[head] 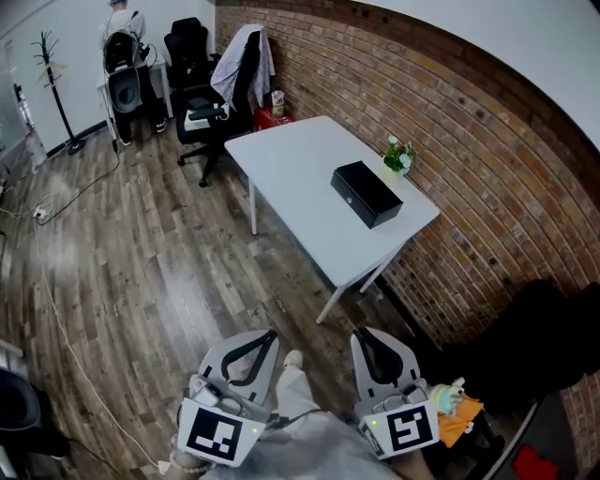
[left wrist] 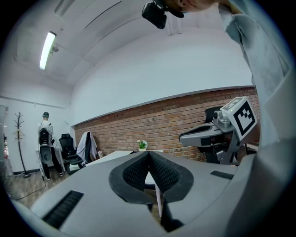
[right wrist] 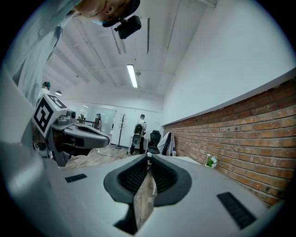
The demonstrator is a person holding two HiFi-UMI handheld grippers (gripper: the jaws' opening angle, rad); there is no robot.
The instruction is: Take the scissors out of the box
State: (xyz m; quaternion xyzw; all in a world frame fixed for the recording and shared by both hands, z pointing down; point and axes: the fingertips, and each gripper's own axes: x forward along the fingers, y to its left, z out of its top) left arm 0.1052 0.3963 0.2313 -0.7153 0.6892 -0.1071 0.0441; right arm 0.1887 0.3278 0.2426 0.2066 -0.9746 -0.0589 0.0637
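Observation:
A closed black box (head: 366, 193) lies on the white table (head: 291, 159) by the brick wall, far ahead of me. No scissors show; the lid hides what is inside. Both grippers hang low near my body, well short of the table. My left gripper (head: 269, 336) is shut with nothing in it, its black pads (left wrist: 138, 169) pressed together. My right gripper (head: 364, 335) is likewise shut and holds nothing, pads (right wrist: 163, 173) meeting at the tips. The box does not show in either gripper view.
A small potted plant (head: 398, 155) stands on the table beside the box. Black office chairs (head: 199, 89) with a draped jacket sit past the table's far end. A person (head: 120, 28) and a coat rack (head: 52, 66) stand far back. A cable (head: 56, 309) runs over the wooden floor.

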